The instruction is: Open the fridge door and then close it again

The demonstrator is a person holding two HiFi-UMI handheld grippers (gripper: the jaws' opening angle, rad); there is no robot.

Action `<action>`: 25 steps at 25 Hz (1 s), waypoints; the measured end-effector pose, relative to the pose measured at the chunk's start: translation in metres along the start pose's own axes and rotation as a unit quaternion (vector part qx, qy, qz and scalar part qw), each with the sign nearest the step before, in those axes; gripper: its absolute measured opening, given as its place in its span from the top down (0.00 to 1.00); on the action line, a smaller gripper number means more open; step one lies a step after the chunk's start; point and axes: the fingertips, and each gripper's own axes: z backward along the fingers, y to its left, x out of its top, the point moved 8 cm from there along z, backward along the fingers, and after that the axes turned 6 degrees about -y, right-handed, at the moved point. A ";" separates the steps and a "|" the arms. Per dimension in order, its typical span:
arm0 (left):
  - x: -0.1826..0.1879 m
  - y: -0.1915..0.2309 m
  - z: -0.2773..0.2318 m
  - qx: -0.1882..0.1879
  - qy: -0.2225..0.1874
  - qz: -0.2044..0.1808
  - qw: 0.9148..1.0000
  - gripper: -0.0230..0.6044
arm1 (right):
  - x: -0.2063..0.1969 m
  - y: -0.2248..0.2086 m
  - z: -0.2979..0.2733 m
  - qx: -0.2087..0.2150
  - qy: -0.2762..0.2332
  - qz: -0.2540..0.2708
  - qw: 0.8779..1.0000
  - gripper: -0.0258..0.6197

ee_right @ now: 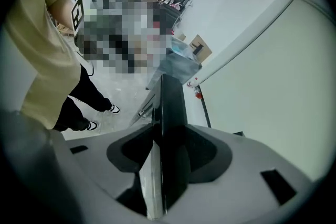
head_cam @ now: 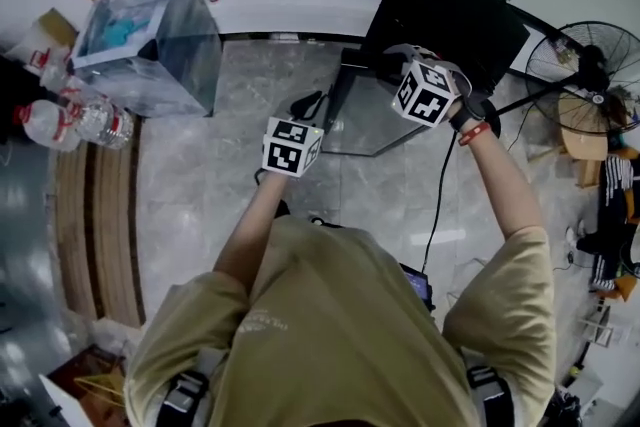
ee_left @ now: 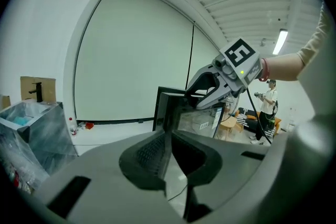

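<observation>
Two grippers sit ahead of us in the head view. The left gripper (head_cam: 312, 103), low and left of centre, has its jaws all but together with nothing between them. It rides free, just left of the door (ee_right: 169, 107) and apart from it. The right gripper (head_cam: 385, 65), higher and to the right, has its jaws set wide around the door's top edge, with a pad against each face. The black panel runs straight out along their line, so the right hand has the door and the left is only near it.

The door stands swung out from the fridge (head_cam: 450, 10), which lies just beyond at upper centre. We judge that closing means swinging that edge back toward the fridge front. Bare floor (head_cam: 200, 185) opens to the left. A bin (head_cam: 150, 45) stands farther off at upper left and a fan (head_cam: 585, 65) at far right, both well apart from the door.
</observation>
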 end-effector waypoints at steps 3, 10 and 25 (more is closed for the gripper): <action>0.006 0.018 -0.015 -0.014 0.007 -0.002 1.000 0.89 | -0.001 -0.012 -0.008 -0.004 0.006 -0.016 1.000 0.64; 0.025 0.042 -0.052 -0.064 0.017 -0.015 0.998 0.89 | -0.005 -0.035 -0.021 -0.020 0.022 -0.053 0.998 0.64; 0.044 0.080 -0.109 -0.150 0.039 -0.033 0.987 0.89 | -0.012 -0.077 -0.047 -0.048 0.075 -0.111 0.990 0.64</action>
